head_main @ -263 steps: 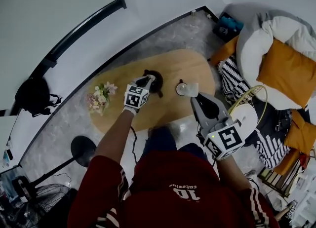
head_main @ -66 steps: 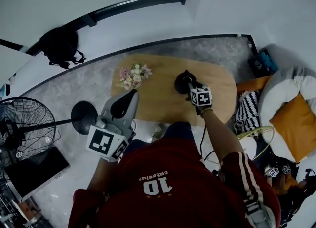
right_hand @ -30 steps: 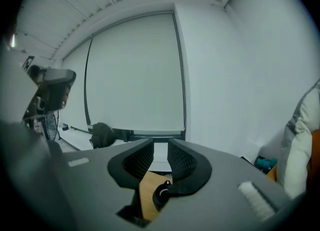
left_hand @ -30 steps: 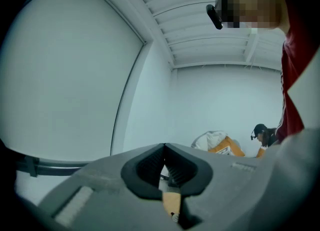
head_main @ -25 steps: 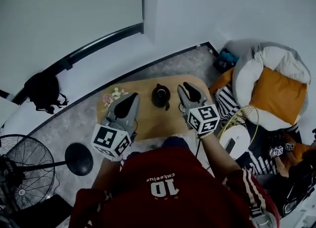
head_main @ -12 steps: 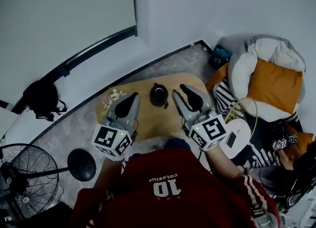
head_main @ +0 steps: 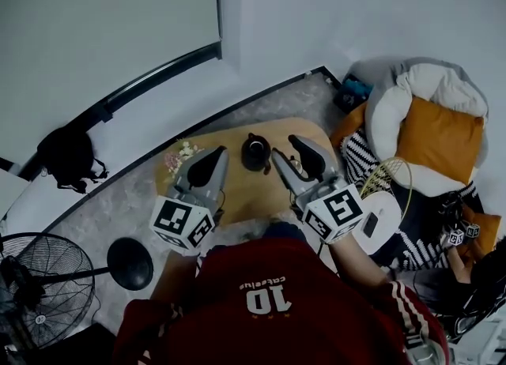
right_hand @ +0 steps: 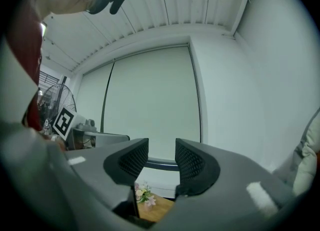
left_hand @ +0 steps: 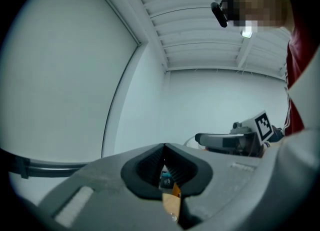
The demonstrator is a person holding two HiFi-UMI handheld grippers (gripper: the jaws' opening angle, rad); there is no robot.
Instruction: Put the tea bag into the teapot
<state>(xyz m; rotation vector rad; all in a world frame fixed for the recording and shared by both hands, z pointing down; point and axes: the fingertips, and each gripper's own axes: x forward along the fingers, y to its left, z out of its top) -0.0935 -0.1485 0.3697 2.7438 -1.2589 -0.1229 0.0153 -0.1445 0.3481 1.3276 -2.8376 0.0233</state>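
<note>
1. Overhead, head view: teapot (head_main: 254, 152) sits on surface (head_main: 237, 193) between both grippers, nearer right gripper (head_main: 285, 148); tea bag unseen anywhere.
2. Left gripper view: left gripper (left_hand: 164, 155) fully clenched, nothing held.
3. Right gripper view: jaws just been opening, now released, gap empty.

Oval wooden table (head_main: 237, 187), teapot (head_main: 254, 152), flowers (head_main: 179, 156)
</note>
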